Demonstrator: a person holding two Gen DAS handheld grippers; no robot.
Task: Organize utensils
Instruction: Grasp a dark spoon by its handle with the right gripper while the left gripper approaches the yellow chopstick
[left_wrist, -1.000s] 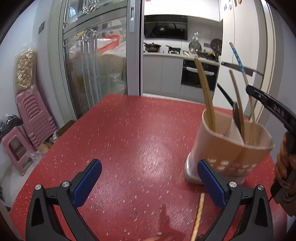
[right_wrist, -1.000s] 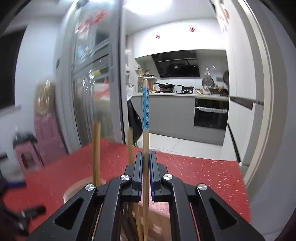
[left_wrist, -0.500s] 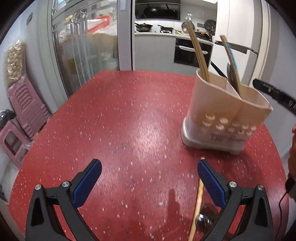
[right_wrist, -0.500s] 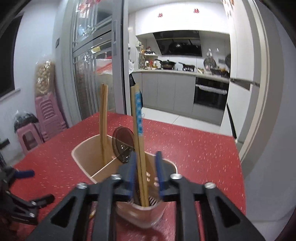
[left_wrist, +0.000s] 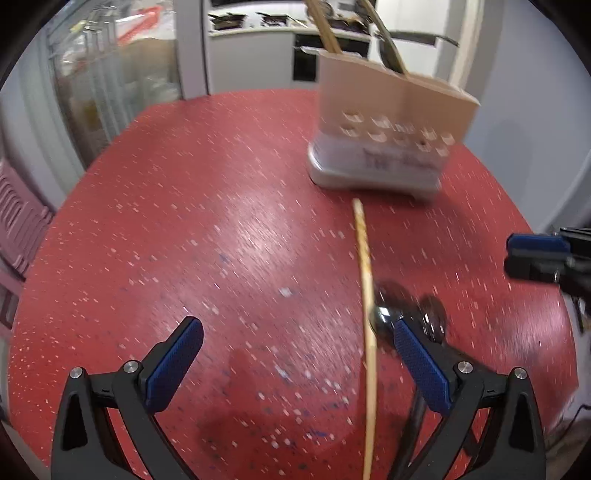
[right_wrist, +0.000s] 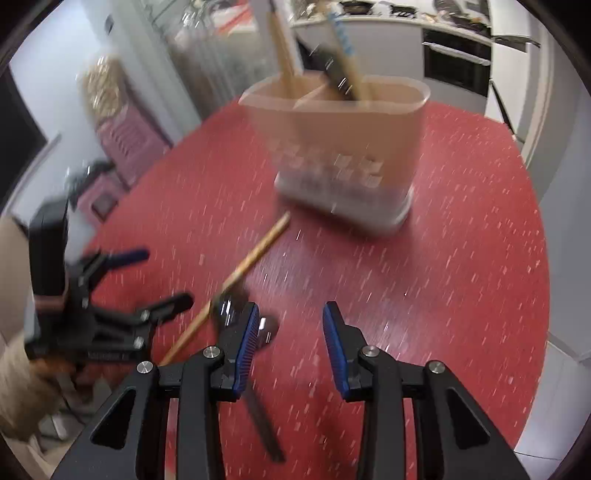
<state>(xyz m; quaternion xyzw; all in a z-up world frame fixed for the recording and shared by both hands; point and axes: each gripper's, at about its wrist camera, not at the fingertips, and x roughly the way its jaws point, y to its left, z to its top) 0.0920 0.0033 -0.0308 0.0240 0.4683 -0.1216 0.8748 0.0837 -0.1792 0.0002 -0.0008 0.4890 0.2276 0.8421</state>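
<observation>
Chopstick (left_wrist: 364, 266) lies flat on the red table (left_wrist: 221, 229), running lengthwise between the fingers of the left claw (left_wrist: 297, 360), closer to the claw's right finger, untouched by either pad. Its far tip ends just short of the holder (left_wrist: 388, 122), which stands ahead and to the right of that claw. A dark spoon (left_wrist: 384, 317) rests on the table touching the chopstick, right at the tip of the left claw's right finger; the blur hides its shape.

Both fingers of the left claw stand wide apart, gripping nothing. From the right wrist, the right claw (right_wrist: 290, 345) is likewise spread, nothing between its blue pads, low over the table. The chopstick (right_wrist: 236, 277) slants away ahead and to its left, and the spoon (right_wrist: 236, 314) sits just beyond its left finger. The holder (right_wrist: 343, 147) stands straight ahead, with wooden utensils (right_wrist: 282, 48) and a blue-patterned chopstick (right_wrist: 345, 44) leaning out of its compartments. The left claw (right_wrist: 147, 277) shows at the far left, held in a hand (right_wrist: 22, 369).
</observation>
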